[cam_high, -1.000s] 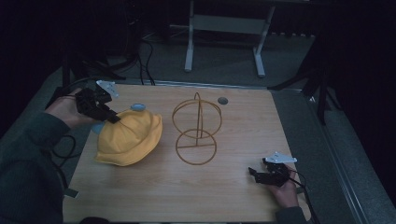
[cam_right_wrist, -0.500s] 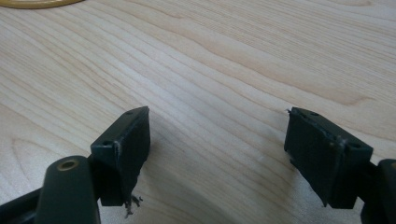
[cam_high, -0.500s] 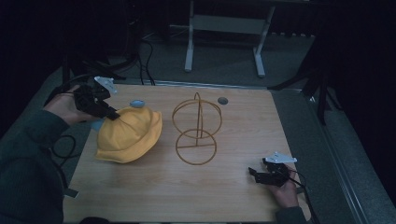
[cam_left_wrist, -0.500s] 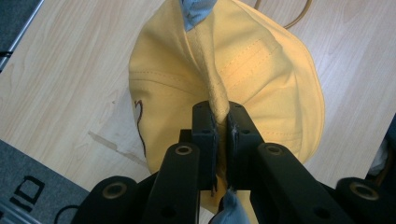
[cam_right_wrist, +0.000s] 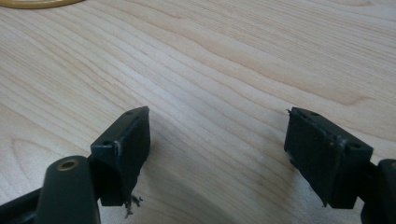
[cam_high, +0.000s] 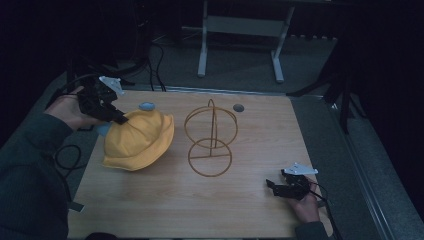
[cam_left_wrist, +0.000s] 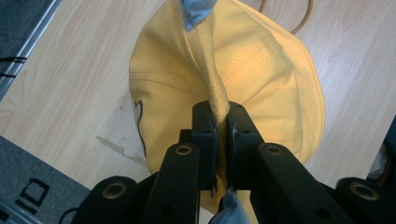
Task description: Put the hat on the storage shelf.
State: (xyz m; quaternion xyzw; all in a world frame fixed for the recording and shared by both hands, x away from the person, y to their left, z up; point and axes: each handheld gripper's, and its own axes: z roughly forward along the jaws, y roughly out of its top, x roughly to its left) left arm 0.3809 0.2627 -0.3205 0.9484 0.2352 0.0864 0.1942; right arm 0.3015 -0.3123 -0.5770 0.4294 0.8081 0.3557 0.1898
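On the table's [cam_high: 165,200] left side lies a yellow hat [cam_high: 137,142], its brim spread on the wood and its crown pulled up toward the back-left corner. The left gripper [cam_high: 119,119] has pinched a ridge of the hat's fabric there; in the left gripper view the two black jaws stand nearly together with a fold of the yellow cloth [cam_left_wrist: 219,100] squeezed between the pads. The hand [cam_high: 72,107] holding that gripper comes in over the table's left edge, its grey plate on top, a cable trailing back from it. A bit of pale blue lining shows at the hat's far edge in the left gripper view, and a small blue object [cam_high: 146,106] sits on the wood just behind the hat in the high view.

Just right of the hat, near but apart from it, stands a wire stand [cam_high: 210,140]: a round ring flat on the table, an upright rod, and a vertical hoop on top. A small dark disc [cam_high: 238,107] lies behind it near the far edge.

The right gripper [cam_high: 272,186] rests low near the table's front-right corner, well apart from hat and stand. Its jaws are spread wide with bare wood between them, holding nothing; a curve of the stand's ring [cam_right_wrist: 37,3] shows at the top edge of the right gripper view.
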